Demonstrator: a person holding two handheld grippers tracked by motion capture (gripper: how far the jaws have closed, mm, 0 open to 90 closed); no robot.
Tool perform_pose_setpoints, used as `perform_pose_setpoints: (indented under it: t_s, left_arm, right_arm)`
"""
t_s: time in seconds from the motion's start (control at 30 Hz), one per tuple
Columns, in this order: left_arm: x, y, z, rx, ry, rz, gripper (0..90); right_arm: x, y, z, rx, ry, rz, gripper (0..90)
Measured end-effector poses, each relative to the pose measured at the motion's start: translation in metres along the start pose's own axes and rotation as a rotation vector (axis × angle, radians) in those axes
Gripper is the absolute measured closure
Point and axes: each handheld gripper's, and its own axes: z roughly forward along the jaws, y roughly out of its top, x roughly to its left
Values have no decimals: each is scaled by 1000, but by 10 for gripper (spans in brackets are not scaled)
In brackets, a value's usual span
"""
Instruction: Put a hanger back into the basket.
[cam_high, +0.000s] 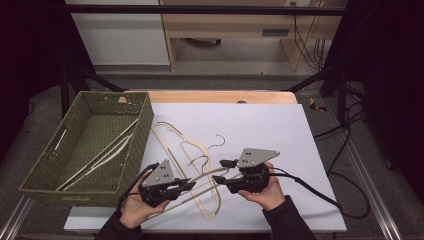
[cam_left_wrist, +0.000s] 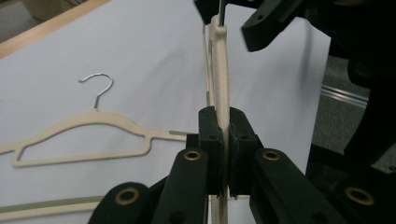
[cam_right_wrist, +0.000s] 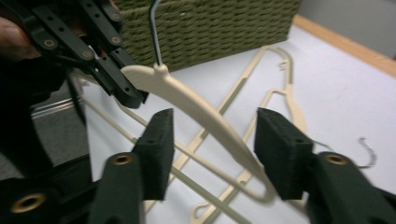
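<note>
- The left gripper (cam_high: 184, 186) is clamping a cream hanger (cam_high: 207, 192) by its shoulder bar; in the left gripper view the jaws are pressing tight on the thin bar (cam_left_wrist: 223, 112), so this hand is carrying the load.
- The right gripper (cam_high: 222, 172) is standing with jaws parted; in the right gripper view the hanger arm (cam_right_wrist: 205, 116) is passing between the pads untouched. I judge this to be a hand-over to the left.
- The held hanger is hanging just above the white sheet (cam_high: 260, 125), between both hands.
- Two more hangers (cam_high: 172, 137) are lying flat on the sheet, near the green woven basket (cam_high: 47, 170).
- The basket is already holding some hangers (cam_high: 100, 155), so it is probably the destination.
</note>
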Motion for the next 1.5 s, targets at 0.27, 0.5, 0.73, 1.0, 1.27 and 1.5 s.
perform_pose_setpoints:
  t_s: [0.27,0.5,0.73,1.0,1.27,1.5]
  left_arm:
    - [5,5,-27,-98,115,-77,862]
    - [6,15,-56,-178,184,-90,862]
    - [14,27,-84,-231,218,-104,861]
    - [46,44,-119,-245,258,-113,861]
    - [89,45,-154,-227,322,-99,861]
    - [124,33,-177,-174,397,-127,861]
  right_arm:
    - [-15,-5,-26,-89,-133,53,190]
    - [-33,-21,-48,-112,-235,145,114]
    - [-44,-40,-64,-106,-299,198,98]
    - [-48,-48,-75,-123,-335,223,87]
    - [-51,-49,-76,-122,-344,235,80]
    - [-51,-50,-74,-114,-341,233,79]
